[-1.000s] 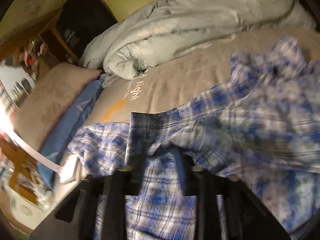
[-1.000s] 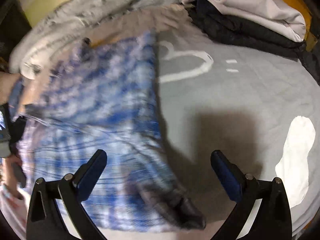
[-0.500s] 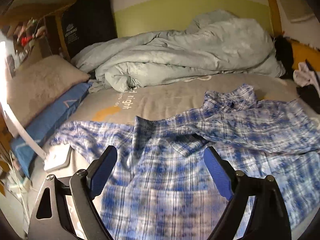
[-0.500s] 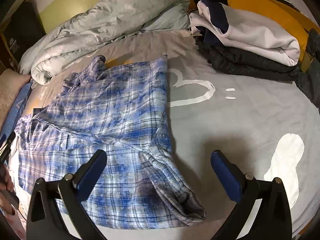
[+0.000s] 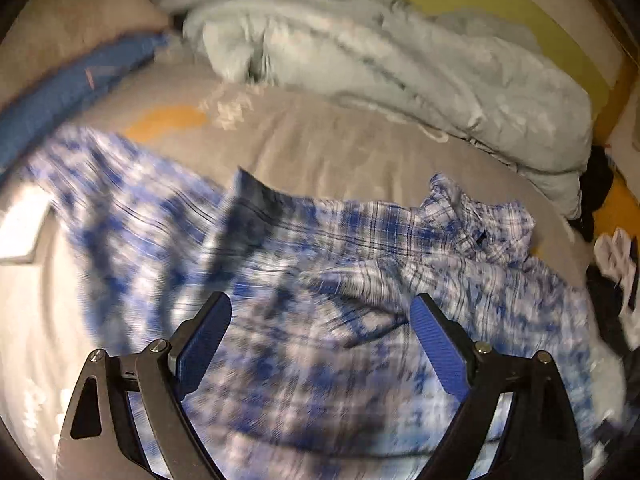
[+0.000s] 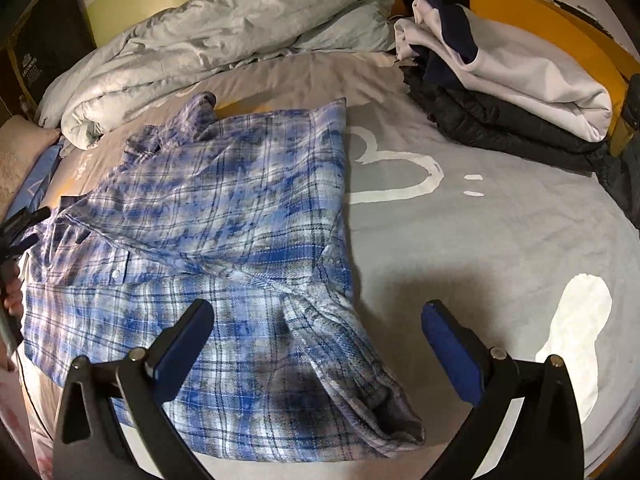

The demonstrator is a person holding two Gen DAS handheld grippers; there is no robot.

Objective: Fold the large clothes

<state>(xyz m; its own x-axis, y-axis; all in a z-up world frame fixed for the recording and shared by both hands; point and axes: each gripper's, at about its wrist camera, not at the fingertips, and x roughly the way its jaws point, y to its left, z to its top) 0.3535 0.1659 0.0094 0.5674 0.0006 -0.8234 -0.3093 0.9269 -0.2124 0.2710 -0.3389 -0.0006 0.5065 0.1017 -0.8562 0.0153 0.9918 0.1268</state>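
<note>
A blue and white plaid shirt (image 6: 224, 232) lies spread on the grey bed sheet (image 6: 480, 240), its right side folded in and a sleeve laid across toward the near edge. The left wrist view shows the same shirt (image 5: 360, 280), blurred, with its collar at the far right. My left gripper (image 5: 320, 332) hangs open above the shirt's middle with nothing between its blue pads. Over the shirt's near right edge my right gripper (image 6: 316, 340) stands open and empty. A hand shows at the right wrist view's left edge.
A rumpled pale grey duvet (image 6: 216, 32) fills the head of the bed. A stack of folded white and dark clothes (image 6: 512, 92) sits at the far right. A tan pillow (image 5: 68, 32) and a blue pillow (image 5: 72, 92) lie at the left.
My left gripper let go of the plaid cloth it held a second ago, opened wide, and swung over the shirt. The shirt has settled flat. The right gripper stayed open and nearly still.
</note>
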